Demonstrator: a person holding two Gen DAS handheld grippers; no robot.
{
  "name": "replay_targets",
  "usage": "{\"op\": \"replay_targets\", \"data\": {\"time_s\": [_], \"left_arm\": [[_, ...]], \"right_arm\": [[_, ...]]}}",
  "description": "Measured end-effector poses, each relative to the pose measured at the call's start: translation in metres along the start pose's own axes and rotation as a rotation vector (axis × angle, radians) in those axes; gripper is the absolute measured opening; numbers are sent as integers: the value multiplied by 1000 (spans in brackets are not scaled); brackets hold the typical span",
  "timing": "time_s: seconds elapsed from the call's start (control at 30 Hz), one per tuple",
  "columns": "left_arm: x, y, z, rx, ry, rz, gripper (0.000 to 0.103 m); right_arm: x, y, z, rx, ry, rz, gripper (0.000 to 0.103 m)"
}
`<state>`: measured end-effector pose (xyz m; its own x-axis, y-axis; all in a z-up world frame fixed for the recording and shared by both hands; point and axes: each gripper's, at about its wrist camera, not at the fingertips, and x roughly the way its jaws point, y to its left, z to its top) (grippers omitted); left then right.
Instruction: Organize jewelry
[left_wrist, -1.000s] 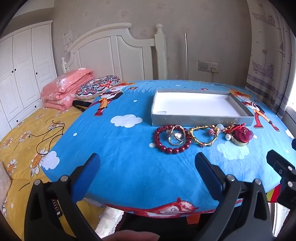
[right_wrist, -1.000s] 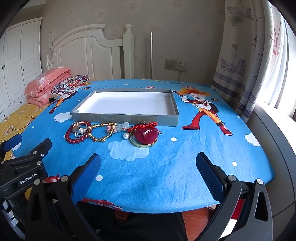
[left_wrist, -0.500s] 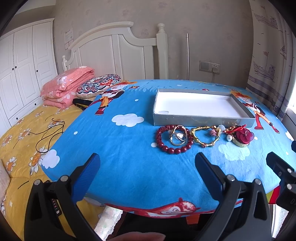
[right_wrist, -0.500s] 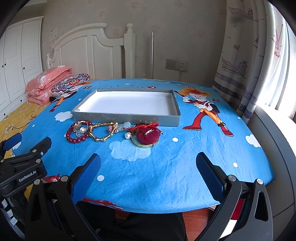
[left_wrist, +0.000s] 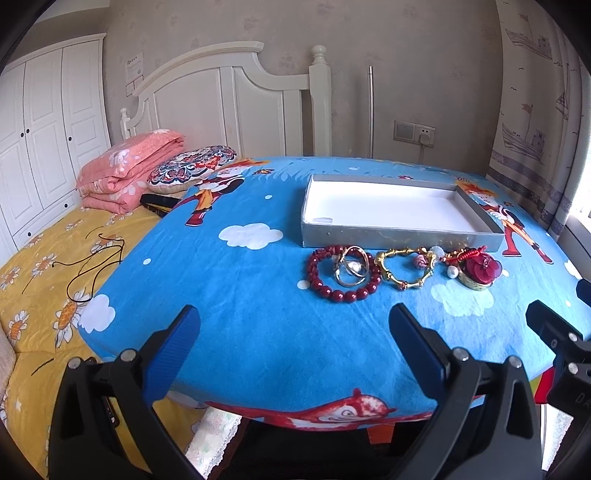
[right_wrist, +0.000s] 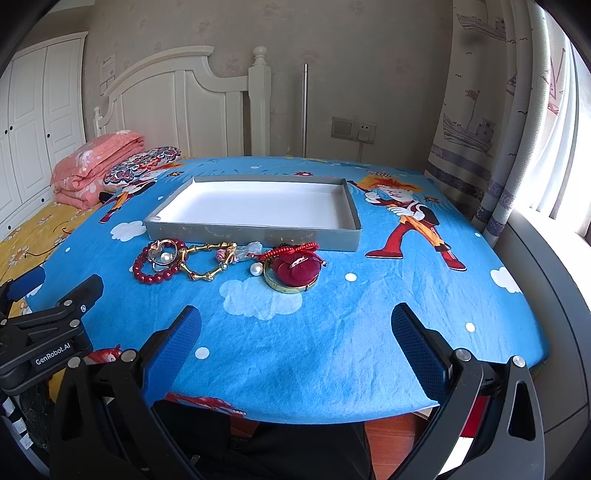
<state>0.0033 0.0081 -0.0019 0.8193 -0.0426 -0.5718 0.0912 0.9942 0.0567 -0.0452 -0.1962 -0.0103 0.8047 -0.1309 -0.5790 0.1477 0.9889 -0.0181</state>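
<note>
left gripper (left_wrist: 295, 332): jaws spread wide, nothing between them, held low over the near edge of the bench
right gripper (right_wrist: 295, 332): jaws spread wide, nothing between them, also over the near edge; its tip shows at the right margin of the left view
bench (left_wrist: 229, 317): covered in a blue cartoon cloth with white clouds
tray (left_wrist: 399, 240): shallow grey box with white inside, holding nothing, lying beyond the jewelry
red bead bracelet (left_wrist: 340, 293): flat on the cloth, just in front of the tray's left near wall, ahead of the left jaws and well apart from them
gold ring piece (left_wrist: 351, 271): lying on the bead bracelet, a pearl in its middle
gold chain bracelet (left_wrist: 404, 269): just right of the beads
red flower ornament (right_wrist: 295, 267): resting on a gold bangle, red cord just behind it, ahead of the right jaws and slightly left of their midline, clear of both fingers
loose pearl (right_wrist: 255, 270): just left of the bangle
bed (left_wrist: 40, 266): left of the bench, yellow floral cover, folded pink quilt
</note>
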Motion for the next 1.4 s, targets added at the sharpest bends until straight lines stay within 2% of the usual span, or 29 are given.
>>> {"op": "replay_targets", "data": {"time_s": [0.17, 0.77, 1.4], "left_arm": [[0, -3, -1, 8, 6, -27, 99], [3, -2, -5, 21, 29, -54, 99], [4, 1, -7, 11, 30, -52, 99]], "right_arm": [[1, 2, -1, -5, 4, 2, 96], [0, 1, -4, -7, 7, 19, 96], [2, 2, -4, -6, 12, 23, 96]]}}
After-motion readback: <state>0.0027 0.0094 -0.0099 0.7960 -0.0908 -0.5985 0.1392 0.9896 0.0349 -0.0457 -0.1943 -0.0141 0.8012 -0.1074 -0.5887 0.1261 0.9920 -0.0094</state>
